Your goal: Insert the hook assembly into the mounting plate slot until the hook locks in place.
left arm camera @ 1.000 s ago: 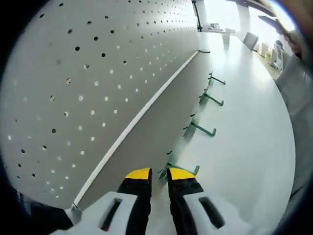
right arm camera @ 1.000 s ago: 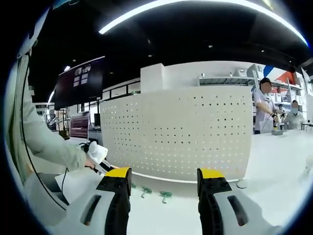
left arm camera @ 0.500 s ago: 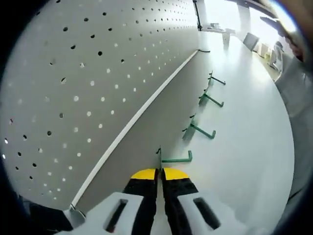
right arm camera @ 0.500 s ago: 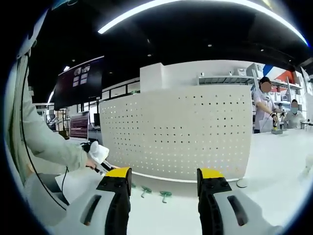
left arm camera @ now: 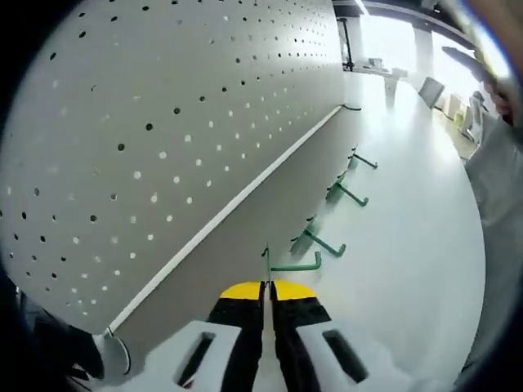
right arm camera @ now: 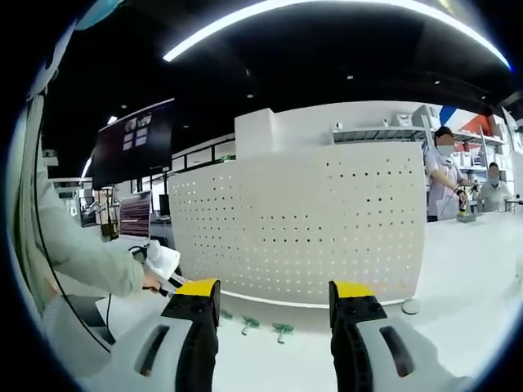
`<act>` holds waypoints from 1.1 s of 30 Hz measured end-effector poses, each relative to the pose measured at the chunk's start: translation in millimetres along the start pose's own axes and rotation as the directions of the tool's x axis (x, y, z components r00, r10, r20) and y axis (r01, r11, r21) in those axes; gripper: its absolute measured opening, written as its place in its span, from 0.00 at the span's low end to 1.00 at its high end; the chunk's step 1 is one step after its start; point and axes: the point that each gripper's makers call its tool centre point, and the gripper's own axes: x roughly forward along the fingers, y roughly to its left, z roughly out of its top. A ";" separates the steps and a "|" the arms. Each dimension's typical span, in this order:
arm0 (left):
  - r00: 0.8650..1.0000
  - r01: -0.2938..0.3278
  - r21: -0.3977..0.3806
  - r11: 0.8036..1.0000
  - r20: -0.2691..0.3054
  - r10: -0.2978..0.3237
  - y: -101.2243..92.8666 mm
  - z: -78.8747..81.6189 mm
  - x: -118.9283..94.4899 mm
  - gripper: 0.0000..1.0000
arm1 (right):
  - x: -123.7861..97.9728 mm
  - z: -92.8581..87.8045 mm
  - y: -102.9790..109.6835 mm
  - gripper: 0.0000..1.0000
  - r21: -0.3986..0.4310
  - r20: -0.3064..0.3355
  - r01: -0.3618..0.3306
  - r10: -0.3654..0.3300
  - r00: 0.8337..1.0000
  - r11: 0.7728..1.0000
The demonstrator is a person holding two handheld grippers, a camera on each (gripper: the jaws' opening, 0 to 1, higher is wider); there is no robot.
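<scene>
Left claw [left arm camera: 266, 287] pressed together, pinching green hook [left arm camera: 288, 265] beside pegboard [left arm camera: 163, 122]; right claw [right arm camera: 274, 290] spread wide, holding nothing, above white worktop [right arm camera: 458, 269]; three hooks [left arm camera: 320, 241] lie nearby.

Four green hooks show in the left gripper view: one [left arm camera: 296, 265] at the jaw tips, and three lying on the table, the first [left arm camera: 319, 241] nearest, the second [left arm camera: 346, 193] farther and the third [left arm camera: 362, 159] farthest. One pegboard [left arm camera: 163, 139] stands beside them. Two people [right arm camera: 445, 175] [right arm camera: 493, 192] stand far off in the right gripper view.
</scene>
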 end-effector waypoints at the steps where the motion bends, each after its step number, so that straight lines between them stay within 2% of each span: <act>1: 1.000 -0.001 -0.006 1.000 0.008 0.001 0.5 1.5 0.1 0.03 | 1.3 1.0 2.6 0.52 0.000 0.004 -0.007 0.007 1.000 1.000; 6: 0.998 -0.021 -0.029 0.999 0.059 0.023 -1.0 14.8 -16.0 0.03 | 6.5 5.0 10.8 0.52 0.004 0.017 -0.034 0.034 0.999 0.999; 13: 0.993 -0.059 -0.037 0.998 0.096 0.062 4.3 20.9 -31.7 0.03 | 10.2 15.4 18.2 0.52 -0.007 0.036 -0.063 0.063 0.997 0.998; 21: 0.985 -0.086 -0.039 0.996 0.146 0.091 -7.1 30.2 -54.8 0.03 | 10.5 26.4 23.8 0.52 -0.016 0.066 -0.088 0.089 0.994 0.996; 33: 0.970 -0.116 -0.031 0.993 0.211 0.120 -24.4 47.4 -74.9 0.03 | 7.3 38.0 29.4 0.52 -0.024 0.097 -0.116 0.118 0.988 0.993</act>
